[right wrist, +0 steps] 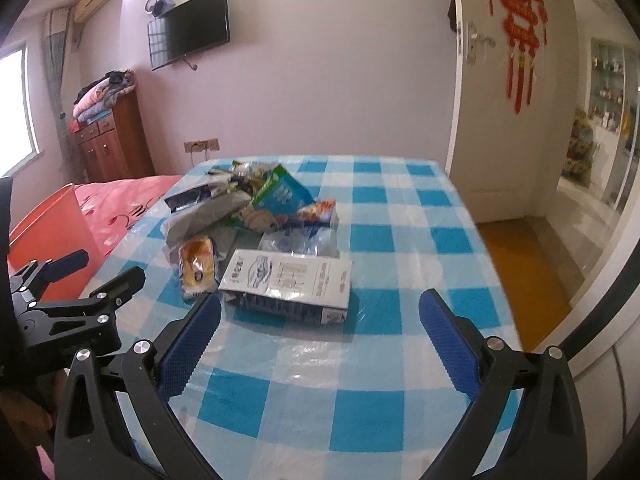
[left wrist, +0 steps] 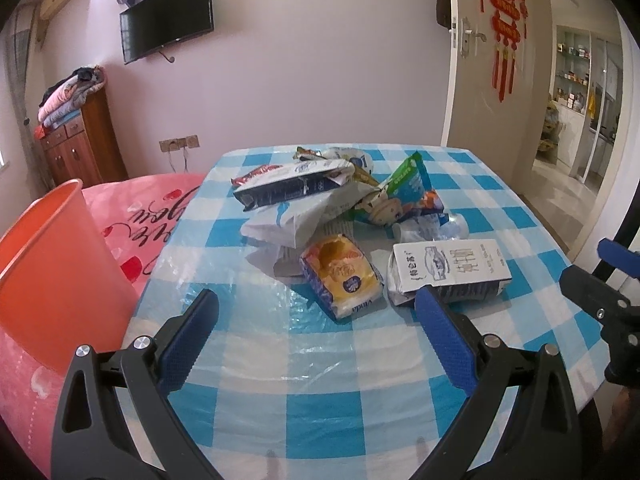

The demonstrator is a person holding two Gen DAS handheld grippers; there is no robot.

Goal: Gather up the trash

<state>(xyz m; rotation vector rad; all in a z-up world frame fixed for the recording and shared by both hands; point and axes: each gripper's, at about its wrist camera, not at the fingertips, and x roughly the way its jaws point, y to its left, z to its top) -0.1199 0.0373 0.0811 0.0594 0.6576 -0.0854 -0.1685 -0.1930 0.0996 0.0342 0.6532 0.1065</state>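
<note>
Left gripper [left wrist: 316, 308] and right gripper [right wrist: 320, 312] hover spread, empty; milk carton [right wrist: 286, 285] at twelve o'clock, orange bin [left wrist: 56, 280] at nine.

Both the left gripper [left wrist: 316, 312] and right gripper [right wrist: 320, 316] are black plastic frames with silver round screws and blue, dotted-texture rubber finger pads [left wrist: 446, 340].

the right gripper [right wrist: 320, 312] fills the bottom of the frame, its blue-padded jaws spread wide above the checked table [right wrist: 400, 240]. a white milk carton [right wrist: 288, 284] lies on its side at centre, between the fingertips. upper left of it sits a wrapper pile [right wrist: 248, 204]. the left gripper [right wrist: 108, 268] shows at left, an orange bin [right wrist: 52, 232] behind it.
</note>
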